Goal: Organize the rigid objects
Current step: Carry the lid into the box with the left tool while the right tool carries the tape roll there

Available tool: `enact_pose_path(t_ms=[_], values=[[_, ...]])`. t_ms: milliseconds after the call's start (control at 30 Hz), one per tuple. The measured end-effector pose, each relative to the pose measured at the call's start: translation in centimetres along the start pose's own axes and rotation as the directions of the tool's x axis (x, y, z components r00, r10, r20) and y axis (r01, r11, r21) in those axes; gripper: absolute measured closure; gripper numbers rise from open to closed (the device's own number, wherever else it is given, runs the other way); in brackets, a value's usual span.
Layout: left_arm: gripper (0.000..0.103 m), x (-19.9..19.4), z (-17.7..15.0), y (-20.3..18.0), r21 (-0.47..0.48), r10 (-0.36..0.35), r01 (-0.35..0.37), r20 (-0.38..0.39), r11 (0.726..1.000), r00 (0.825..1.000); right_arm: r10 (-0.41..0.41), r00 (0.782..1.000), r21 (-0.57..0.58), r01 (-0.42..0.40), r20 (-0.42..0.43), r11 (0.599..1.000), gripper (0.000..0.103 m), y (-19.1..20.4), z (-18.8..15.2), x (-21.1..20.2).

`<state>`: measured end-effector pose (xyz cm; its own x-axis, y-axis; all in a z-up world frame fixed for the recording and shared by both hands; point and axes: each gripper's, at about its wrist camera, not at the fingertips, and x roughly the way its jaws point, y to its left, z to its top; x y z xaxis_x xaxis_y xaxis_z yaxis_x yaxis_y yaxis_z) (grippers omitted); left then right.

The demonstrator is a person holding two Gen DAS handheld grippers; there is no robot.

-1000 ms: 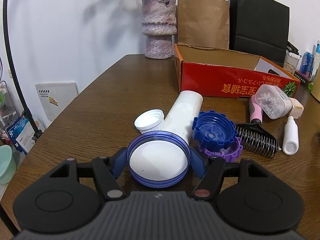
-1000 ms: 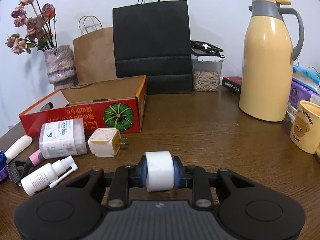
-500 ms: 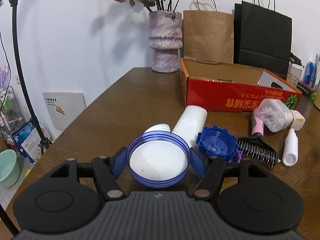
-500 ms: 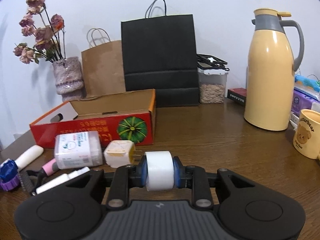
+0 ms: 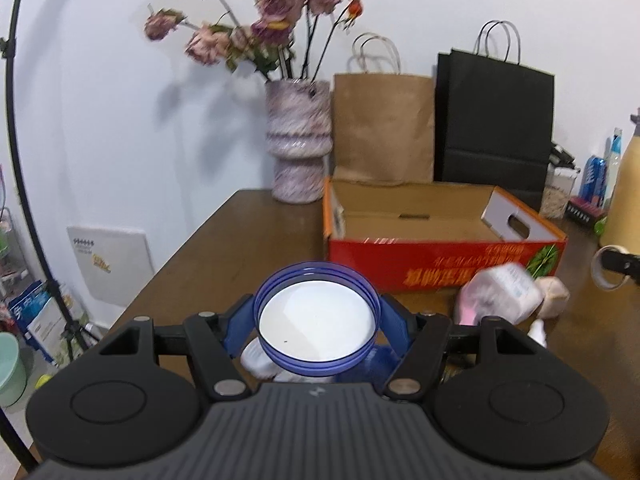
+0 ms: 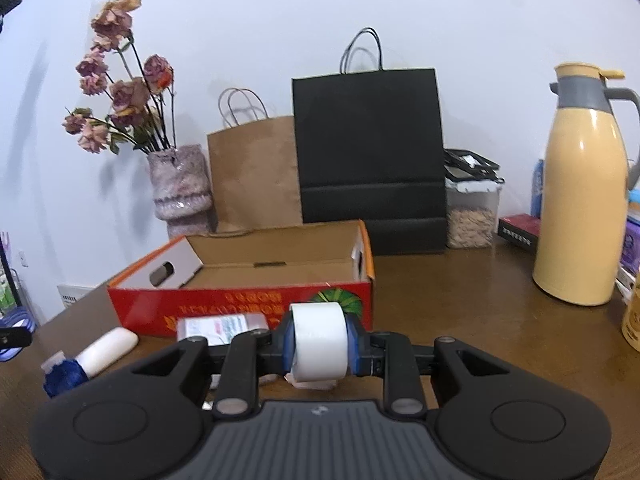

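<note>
Behind both raised tongs, left (image 5: 317, 322) pinching blue-rimmed lid (image 5: 316, 328), right (image 6: 319, 342) pinching white roll (image 6: 318, 340): bare-floored red box (image 6: 248, 300).

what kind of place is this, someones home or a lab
Most likely a home, perhaps a dining table used for recording: a vase of dried roses, paper shopping bags, a yellow thermos jug and a jar of seeds crowd the wooden table.

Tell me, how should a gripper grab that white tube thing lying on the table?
Grip the white tube across its round middle, coming down from above with one finger on each long side. It lies flat on the table, its near end close to a blue cap, so the free middle looks easiest.
</note>
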<state>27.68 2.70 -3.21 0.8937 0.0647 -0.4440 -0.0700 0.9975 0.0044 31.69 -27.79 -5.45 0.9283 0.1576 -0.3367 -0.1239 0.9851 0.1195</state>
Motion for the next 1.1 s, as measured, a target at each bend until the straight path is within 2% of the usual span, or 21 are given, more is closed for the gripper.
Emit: enact_pose_path(t_ms=[433,700,1100], values=[[0.036,2.8,4.4,-4.0,-0.028,-0.06,0.062,0.064,0.998,0.996,0.037,0.998,-0.015,-0.036,0.054,0.999,0.079,2.5,3.2,2.6],[0.036,6.2,6.3,-6.0,-0.037,-0.049,0.052,0.075,0.998,0.996,0.049,0.997,-0.045,-0.046,0.056,0.998,0.078,3.7,4.5,5.7],[0.036,12.2,8.5,-7.0,-0.07,-0.033,0.037,0.059,0.997,0.998,0.063,0.998,-0.082,-0.061,0.03,0.995,0.078,4.0,5.6,11.8]])
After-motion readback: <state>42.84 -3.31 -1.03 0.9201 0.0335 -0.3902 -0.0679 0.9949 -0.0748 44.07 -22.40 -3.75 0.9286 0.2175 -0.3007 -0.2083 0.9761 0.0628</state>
